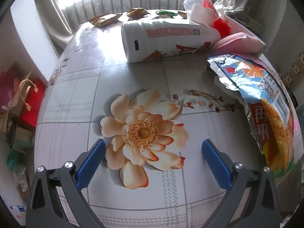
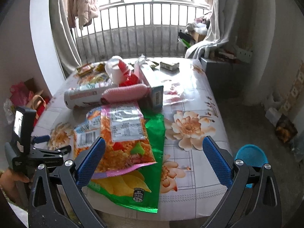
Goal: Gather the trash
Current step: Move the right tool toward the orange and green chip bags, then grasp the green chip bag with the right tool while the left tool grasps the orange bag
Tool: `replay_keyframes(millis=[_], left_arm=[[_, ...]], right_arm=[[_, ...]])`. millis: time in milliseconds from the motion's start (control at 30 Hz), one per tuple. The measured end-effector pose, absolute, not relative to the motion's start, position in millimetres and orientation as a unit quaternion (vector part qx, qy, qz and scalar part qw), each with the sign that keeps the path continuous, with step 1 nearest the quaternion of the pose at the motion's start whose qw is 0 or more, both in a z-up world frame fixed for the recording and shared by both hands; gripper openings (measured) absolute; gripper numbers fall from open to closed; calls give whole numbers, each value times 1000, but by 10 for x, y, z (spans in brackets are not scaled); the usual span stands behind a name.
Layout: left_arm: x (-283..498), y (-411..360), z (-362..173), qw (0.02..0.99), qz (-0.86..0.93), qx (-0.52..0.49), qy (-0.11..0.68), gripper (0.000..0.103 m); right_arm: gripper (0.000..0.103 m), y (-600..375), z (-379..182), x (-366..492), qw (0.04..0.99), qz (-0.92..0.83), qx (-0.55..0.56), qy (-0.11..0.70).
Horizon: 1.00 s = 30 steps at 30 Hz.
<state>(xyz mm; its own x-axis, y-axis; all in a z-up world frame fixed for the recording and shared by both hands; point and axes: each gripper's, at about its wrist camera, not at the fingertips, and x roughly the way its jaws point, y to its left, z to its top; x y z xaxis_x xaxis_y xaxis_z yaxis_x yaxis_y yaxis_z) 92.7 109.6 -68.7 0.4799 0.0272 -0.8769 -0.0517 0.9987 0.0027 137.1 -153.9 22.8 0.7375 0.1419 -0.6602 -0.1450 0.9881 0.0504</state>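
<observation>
We see a floral-cloth table (image 2: 199, 171) strewn with trash: a green chip bag (image 2: 152, 171) at its near edge, an orange snack bag (image 2: 123, 144) overlapping it, a white bottle (image 1: 163, 38) lying behind. Both our left gripper (image 1: 153, 148) and right gripper (image 2: 153, 148) hover spread wide, holding nothing.

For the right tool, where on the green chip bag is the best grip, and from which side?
Probably the green chip bag's bare near-right corner, approached from the table's near edge. It lies flat, and the orange snack bag covers its left part. The right tool is open.
</observation>
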Motion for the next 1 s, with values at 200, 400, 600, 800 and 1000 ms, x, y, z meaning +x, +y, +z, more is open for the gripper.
replay_keyframes(millis=[200, 400, 600, 800, 1000], left_arm=[[934, 1217, -465, 879, -35, -88, 468, 98], [937, 1180, -168, 868, -204, -203, 404, 98], [1196, 1072, -322, 798, -300, -304, 426, 91], [1316, 1030, -507, 762, -306, -346, 453, 80], [1424, 966, -633, 741, -312, -359, 473, 70]], right_arm=[[97, -1644, 296, 1439, 927, 101, 56, 356], [97, -1707, 232, 1609, 900, 158, 129, 386], [76, -1634, 153, 1836, 868, 215, 169, 414], [59, -1663, -24, 2068, 836, 227, 202, 457], [49, -1798, -193, 2263, 806, 225, 245, 490]])
